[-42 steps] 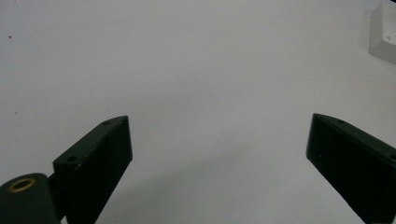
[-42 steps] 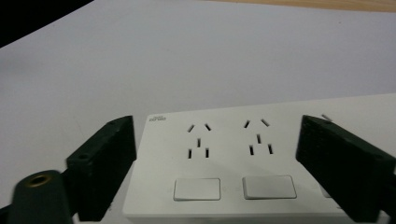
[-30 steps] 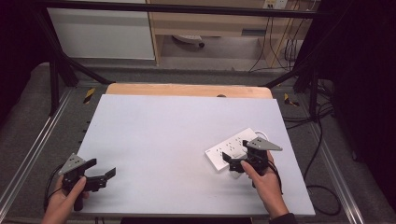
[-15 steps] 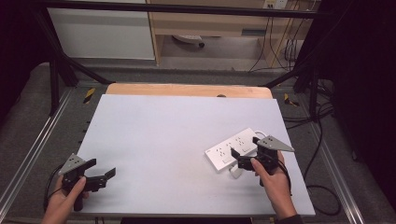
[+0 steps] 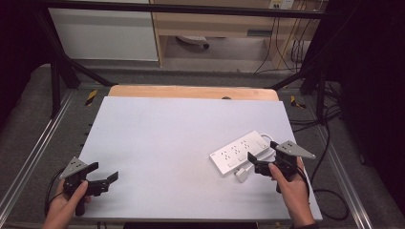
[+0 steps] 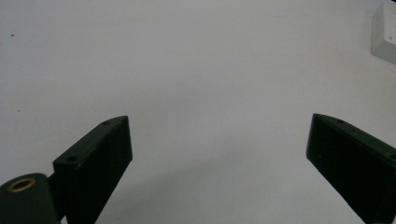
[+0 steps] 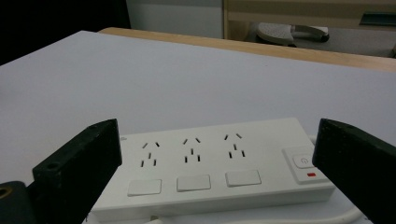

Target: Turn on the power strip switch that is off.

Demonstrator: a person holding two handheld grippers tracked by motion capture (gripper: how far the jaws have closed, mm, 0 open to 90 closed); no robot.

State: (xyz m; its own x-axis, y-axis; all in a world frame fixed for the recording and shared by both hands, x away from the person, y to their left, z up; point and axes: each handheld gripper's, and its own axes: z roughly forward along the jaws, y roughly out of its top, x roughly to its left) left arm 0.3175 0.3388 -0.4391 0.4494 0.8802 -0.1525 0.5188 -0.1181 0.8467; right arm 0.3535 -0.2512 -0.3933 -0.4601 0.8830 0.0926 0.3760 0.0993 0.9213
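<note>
A white power strip point(image 5: 241, 151) with three sockets lies flat on the right part of the pale table point(image 5: 176, 129), its switch end farthest right. In the right gripper view the strip point(image 7: 215, 163) lies straight ahead, with a switch point(image 7: 303, 161) at its right end. My right gripper point(image 5: 253, 163) is open just right of the strip's near edge, holding nothing. A small white plug point(image 5: 241, 174) lies on the table in front of the strip, close to the right jaws. My left gripper point(image 5: 102, 172) rests open near the table's front left corner, over bare table point(image 6: 187, 70).
A white cable point(image 7: 327, 217) runs along the strip's near side. A wooden board edge point(image 5: 191, 91) borders the far side of the table. Metal frame rails point(image 5: 33, 143) flank both sides. A white corner point(image 6: 385, 32) appears at the upper right of the left gripper view.
My right gripper has drawn back to the right, from over the power strip to beside it, uncovering the white plug. The left gripper has stayed where it was.
</note>
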